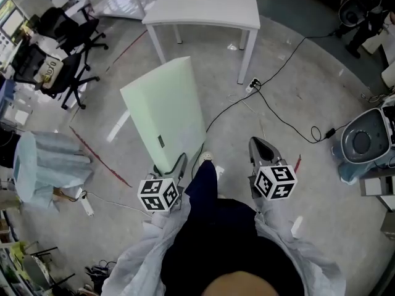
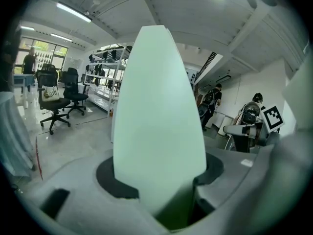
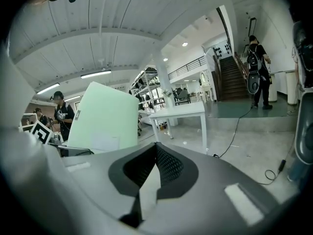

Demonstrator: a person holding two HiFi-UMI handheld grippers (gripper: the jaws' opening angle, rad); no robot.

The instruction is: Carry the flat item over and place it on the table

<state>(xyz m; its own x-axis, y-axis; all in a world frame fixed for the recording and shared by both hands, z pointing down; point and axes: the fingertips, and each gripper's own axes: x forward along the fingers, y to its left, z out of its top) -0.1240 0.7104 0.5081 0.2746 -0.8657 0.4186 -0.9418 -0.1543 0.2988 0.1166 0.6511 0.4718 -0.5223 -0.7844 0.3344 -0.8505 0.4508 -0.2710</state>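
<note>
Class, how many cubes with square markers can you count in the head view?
2. One cube is on the left gripper, which clamps the pale green panel; the other cube is on the empty right gripper, beside it. None seems hidden.

One green panel [image 1: 166, 113], one white table [image 1: 203, 8], perhaps two black chairs [image 1: 58, 22] [image 1: 62, 73]

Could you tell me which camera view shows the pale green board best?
The head view: the whole board shows, bottom edge in the left gripper. The left gripper view shows it close, clamped between the jaws; the right gripper view shows its upper part.
</note>
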